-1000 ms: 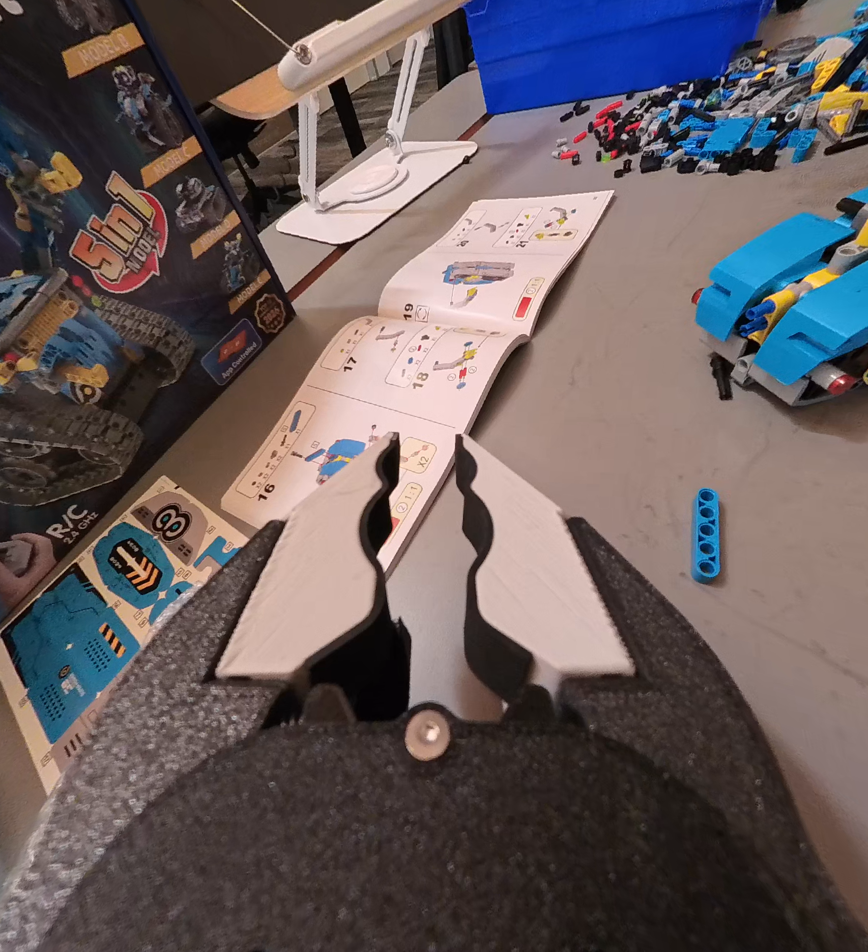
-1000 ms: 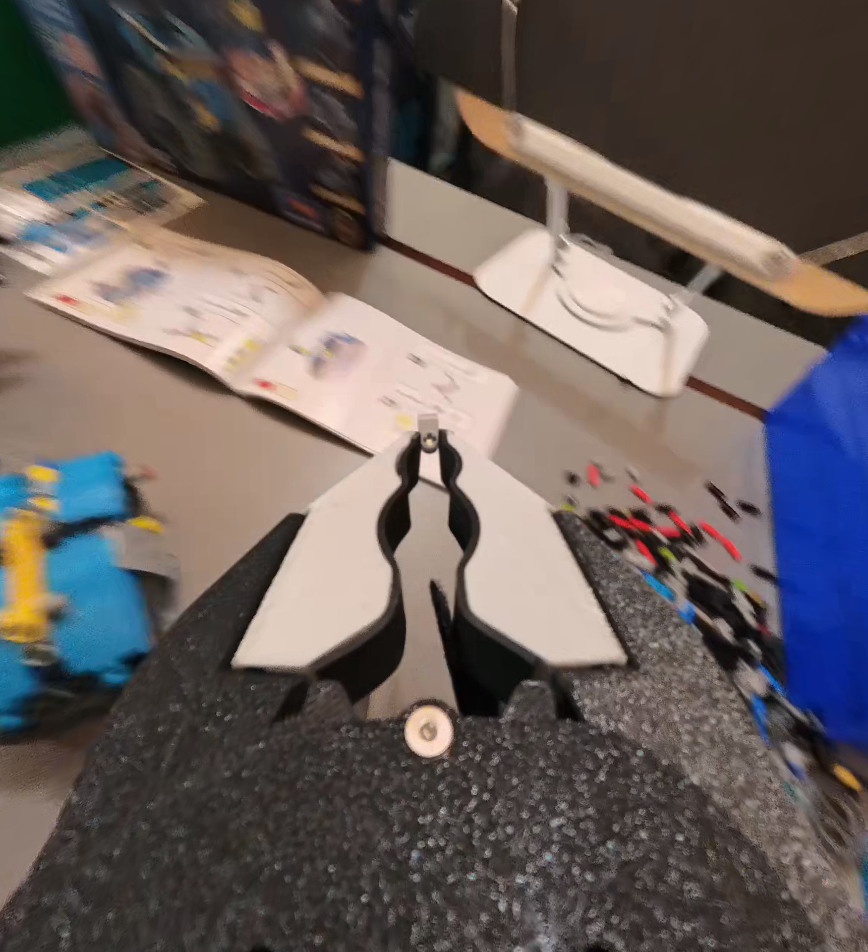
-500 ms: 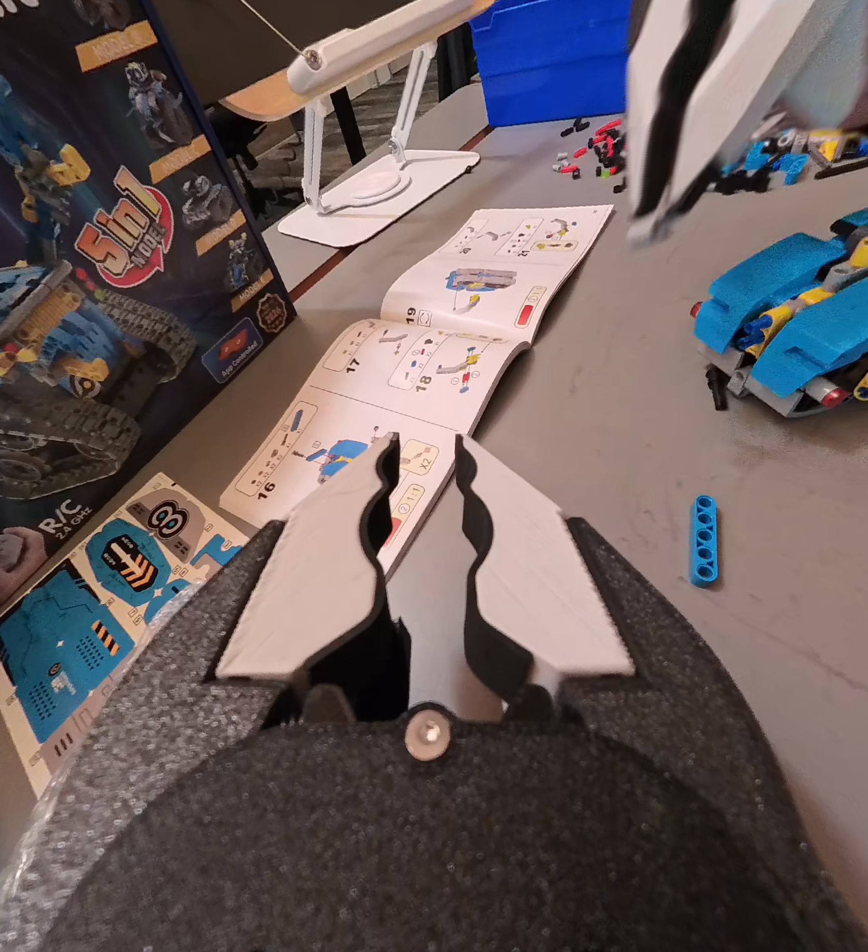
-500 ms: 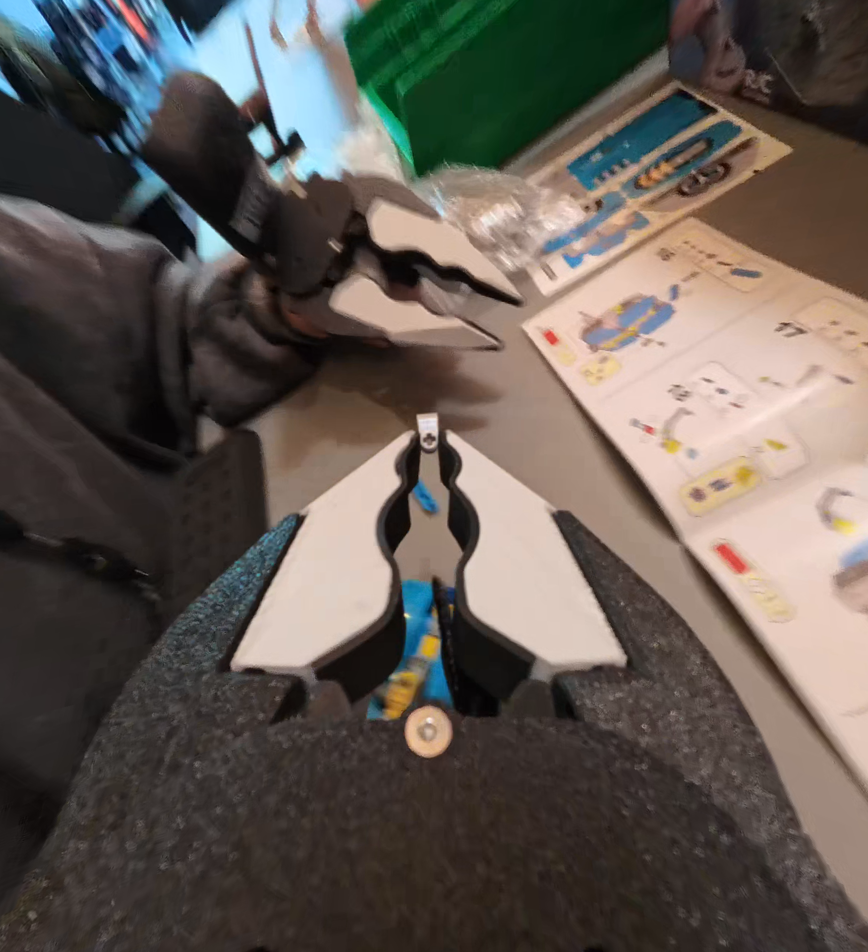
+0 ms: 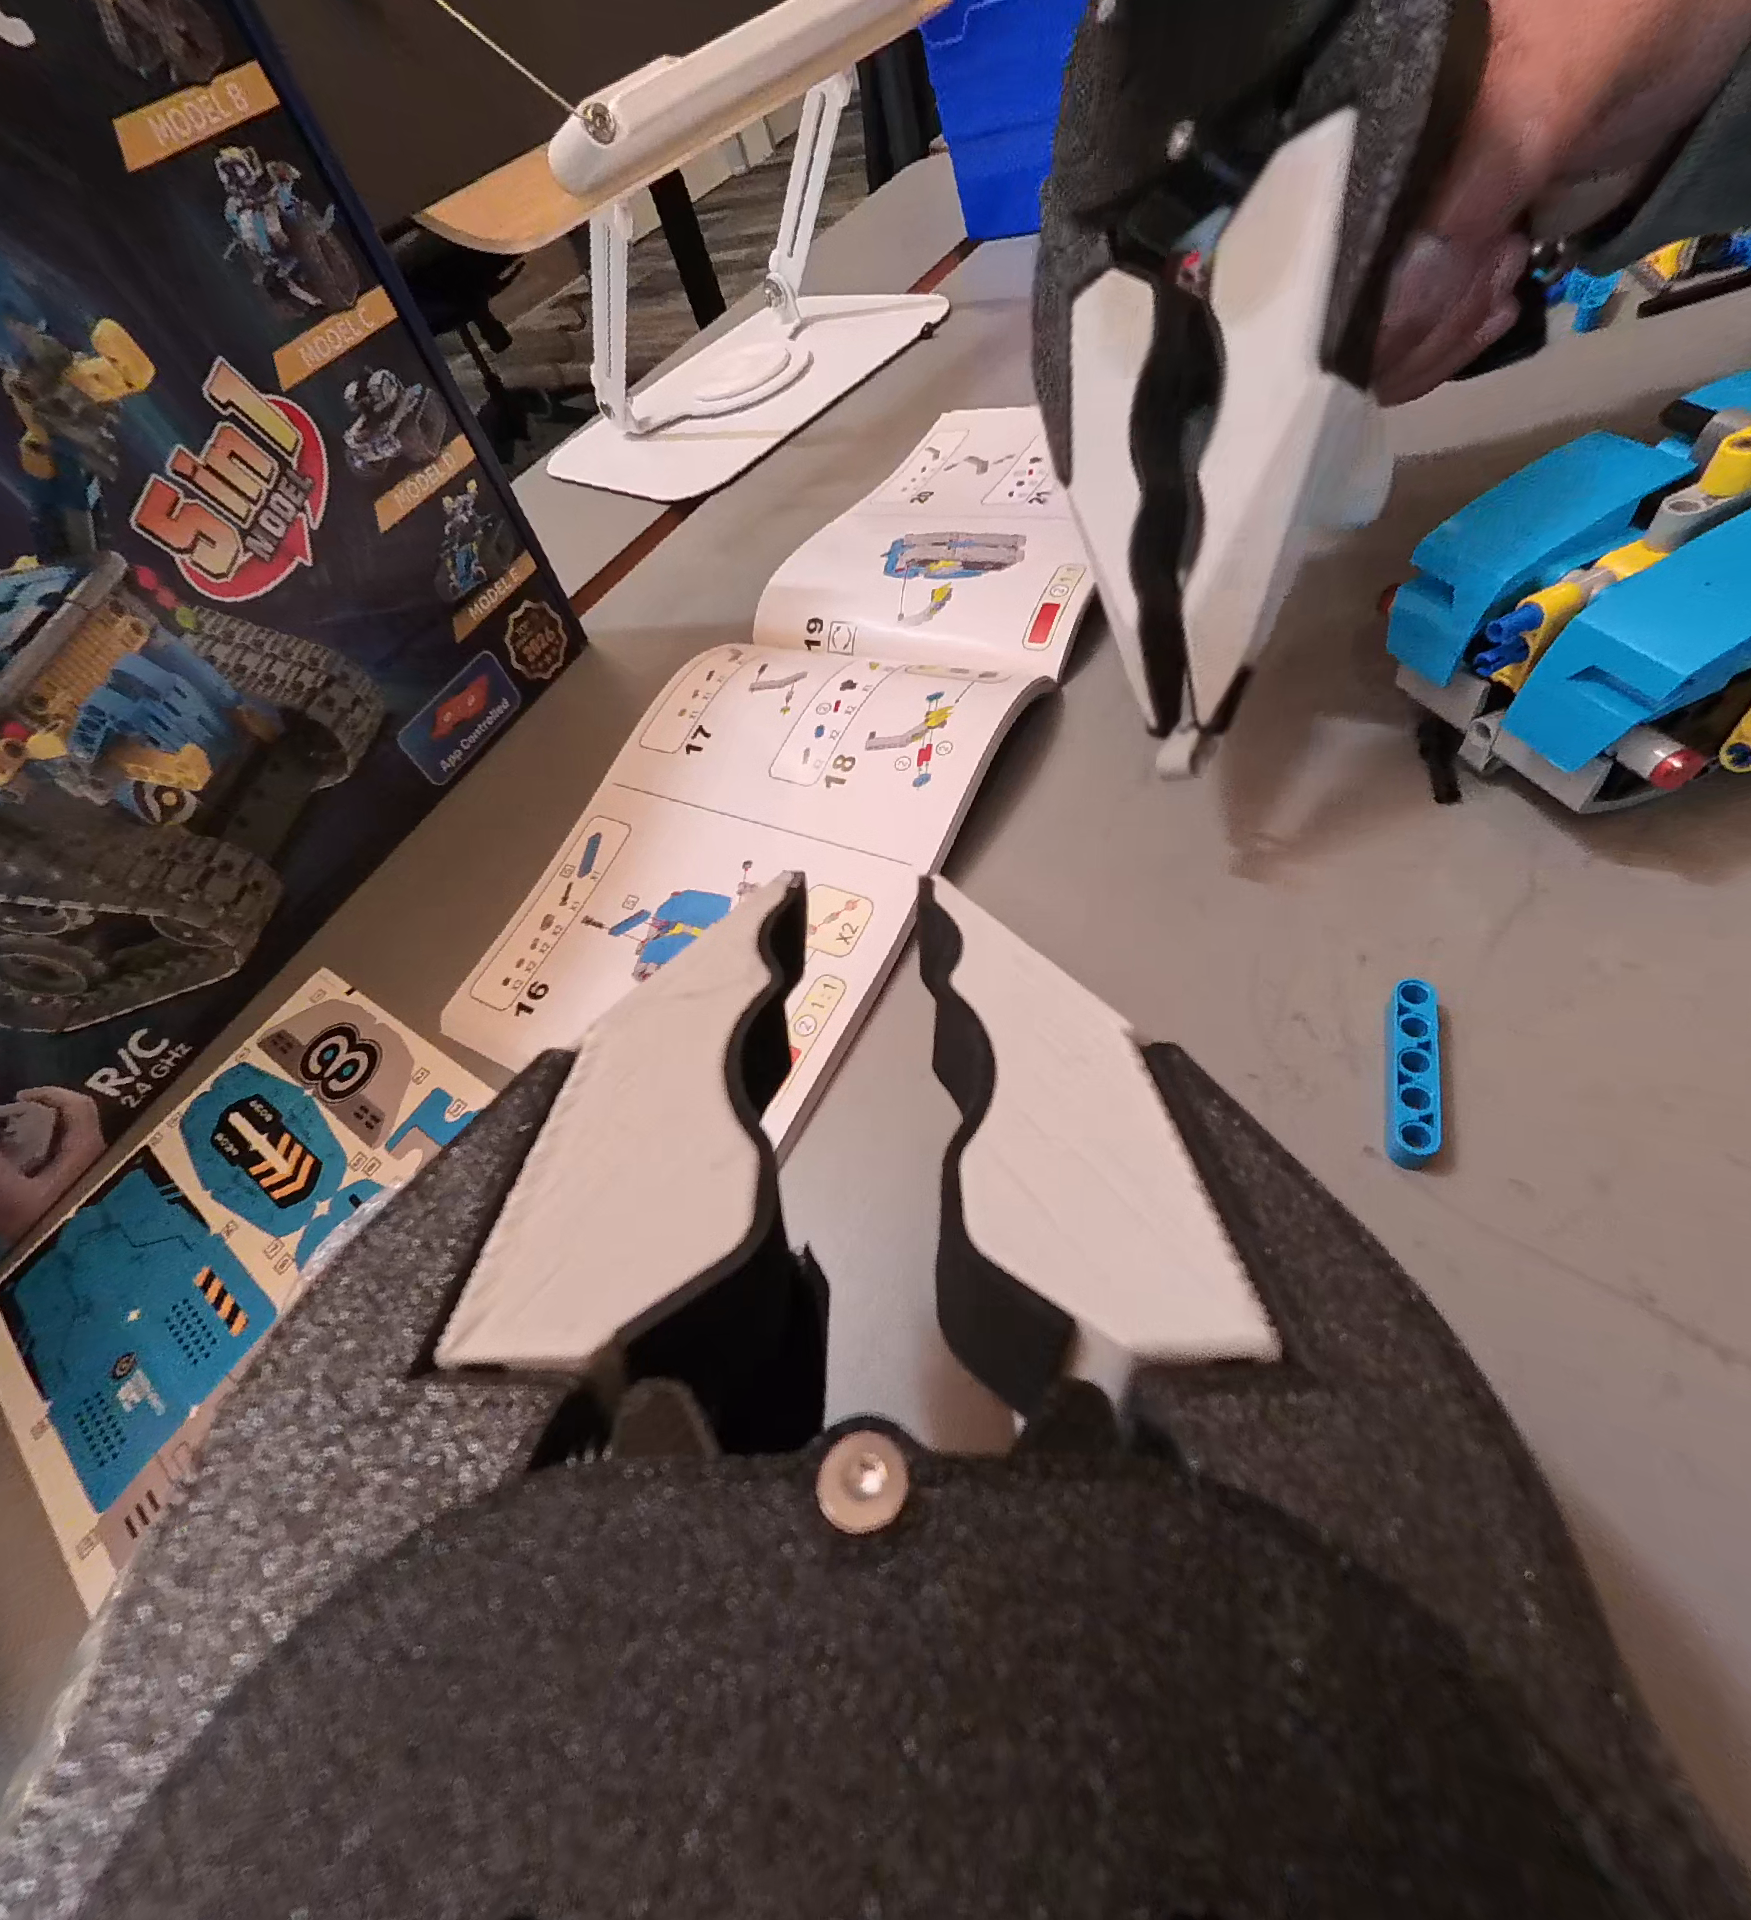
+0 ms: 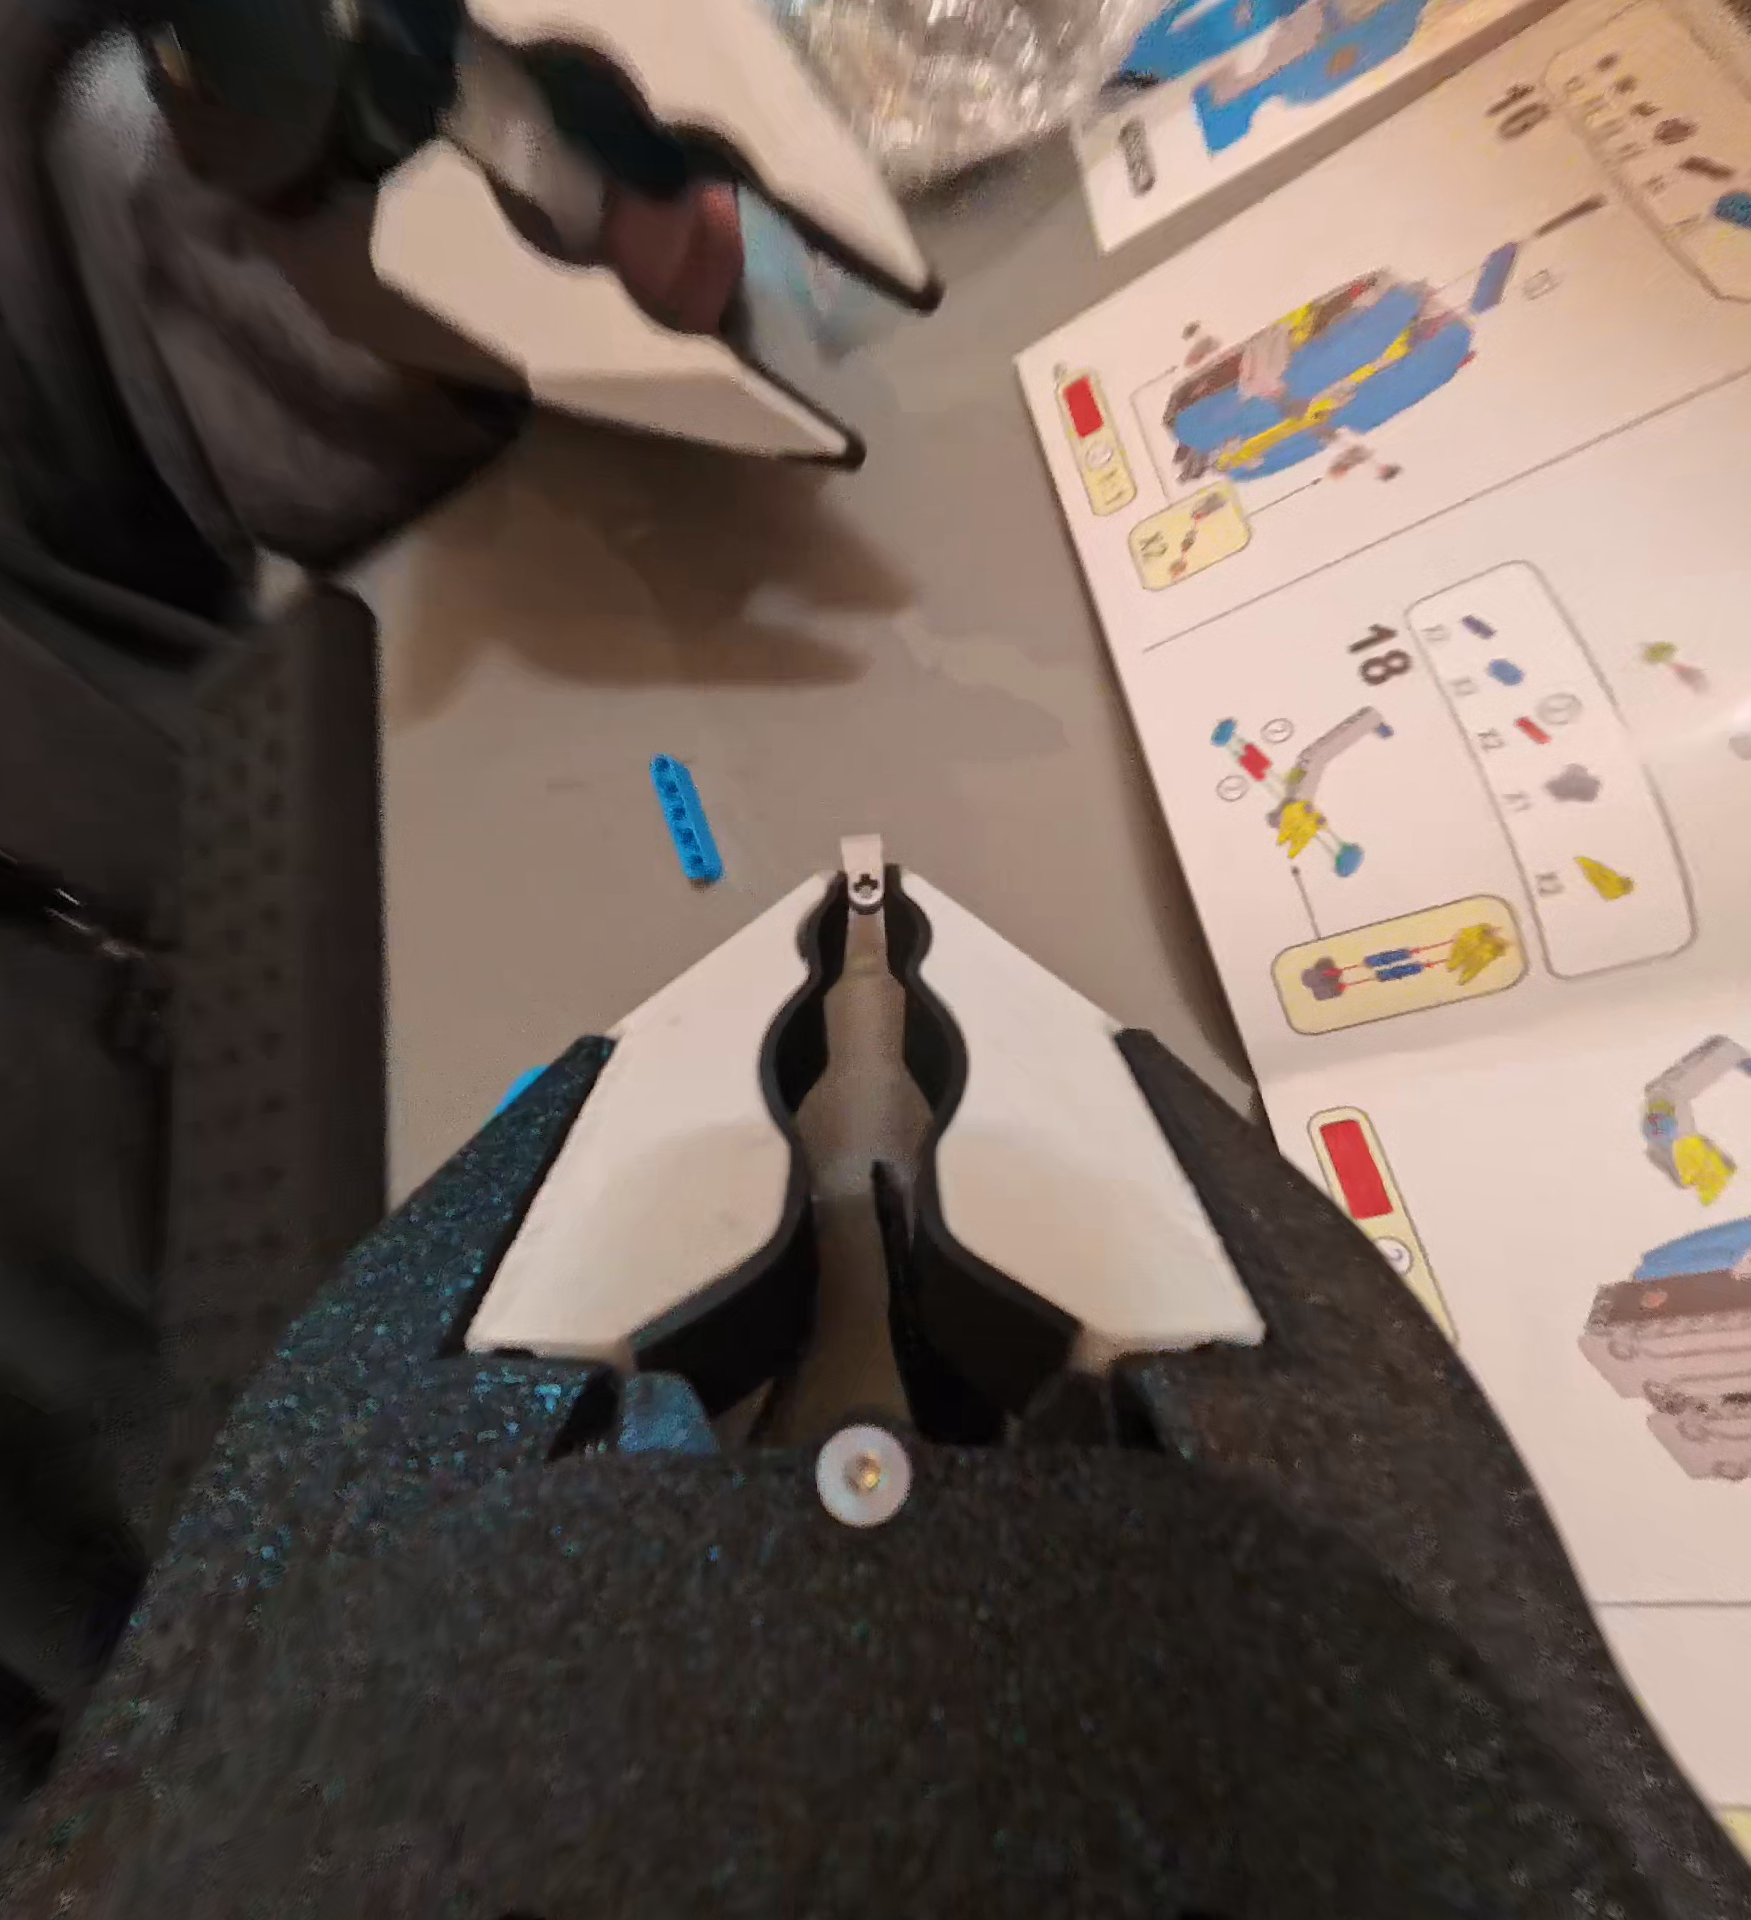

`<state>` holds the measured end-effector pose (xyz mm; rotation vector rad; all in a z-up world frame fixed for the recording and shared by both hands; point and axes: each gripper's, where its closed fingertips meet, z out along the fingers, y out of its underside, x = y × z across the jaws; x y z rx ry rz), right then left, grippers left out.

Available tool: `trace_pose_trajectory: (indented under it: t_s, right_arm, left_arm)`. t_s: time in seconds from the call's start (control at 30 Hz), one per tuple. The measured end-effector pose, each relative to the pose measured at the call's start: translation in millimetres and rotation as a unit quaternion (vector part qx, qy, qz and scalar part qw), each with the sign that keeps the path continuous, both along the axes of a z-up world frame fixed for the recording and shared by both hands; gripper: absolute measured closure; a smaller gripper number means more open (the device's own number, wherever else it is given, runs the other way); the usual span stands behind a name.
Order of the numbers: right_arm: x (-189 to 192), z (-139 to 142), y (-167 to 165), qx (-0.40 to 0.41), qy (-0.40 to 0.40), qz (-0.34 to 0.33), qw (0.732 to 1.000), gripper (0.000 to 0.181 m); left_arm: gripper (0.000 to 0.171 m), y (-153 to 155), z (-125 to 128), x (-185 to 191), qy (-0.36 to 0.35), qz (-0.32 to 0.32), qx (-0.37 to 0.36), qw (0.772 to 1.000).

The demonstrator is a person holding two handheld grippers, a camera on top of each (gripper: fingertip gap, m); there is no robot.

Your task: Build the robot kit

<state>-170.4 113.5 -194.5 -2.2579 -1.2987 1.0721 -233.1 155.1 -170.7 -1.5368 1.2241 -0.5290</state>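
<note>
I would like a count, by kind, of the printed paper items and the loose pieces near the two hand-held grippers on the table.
Open instruction booklet: 1
Sticker sheet: 1
Toy box: 1
Loose blue beam: 1
Small grey piece, held by the right hand-held gripper: 1
Left hand-held gripper, empty: 0
Total: 5

One booklet, one box, one sticker sheet — two loose pieces: blue beam, grey piece.

— The counter? Matt grey, faintly smeared.
— The booklet: glossy paper. The blue beam: smooth plastic.
— The gripper housing?
— Rough, speckled dark foam; white matt jaws.
</note>
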Motion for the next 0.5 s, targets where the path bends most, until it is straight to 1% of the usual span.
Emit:
trace_pose_trajectory:
  t_s: [0.07, 0.13, 0.17, 0.27, 0.3, 0.37, 0.4, 0.43, 0.5]
  right_arm:
    - [0, -12, -4, 0.043, -0.034, 0.036, 0.998, 0.175]
    - [1, -24, -5, 0.099, -0.068, 0.078, 0.99, 0.175]
    - [0, -26, -4, 0.125, -0.075, 0.088, 0.985, 0.175]
    - [-1, -34, -5, 0.148, -0.109, 0.117, 0.976, 0.174]
    - [-3, -33, -4, 0.15, -0.107, 0.115, 0.976, 0.175]
    - [-2, -34, -4, 0.13, -0.11, 0.106, 0.98, 0.174]
    - [0, -34, -6, 0.114, -0.114, 0.1, 0.982, 0.171]
    - [2, -33, -7, 0.101, -0.114, 0.093, 0.984, 0.161]
    - [8, -20, -3, 0.098, -0.099, 0.057, 0.989, 0.161]
  left_arm:
    - [0.151, 0, -1, 0, 0.003, -0.001, 0.001, 1.0]
    - [0.151, -1, -1, 1, 0.004, -0.001, 0.002, 1.0]
    - [0.151, -1, -1, 1, 0.004, -0.001, 0.003, 1.0]
    - [0.151, -1, -1, 1, 0.003, -0.002, 0.002, 1.0]
    - [0.151, 0, -1, 0, 0.003, -0.002, 0.001, 1.0]
    - [0.151, -1, -1, 1, 0.004, -0.002, 0.002, 1.0]
    - [0.151, -1, -1, 1, 0.005, -0.003, 0.003, 1.0]
    - [0.151, -1, -1, 1, 0.006, -0.003, 0.005, 1.0]
    - [0.151, -2, -2, 1, 0.009, -0.004, 0.008, 1.0]
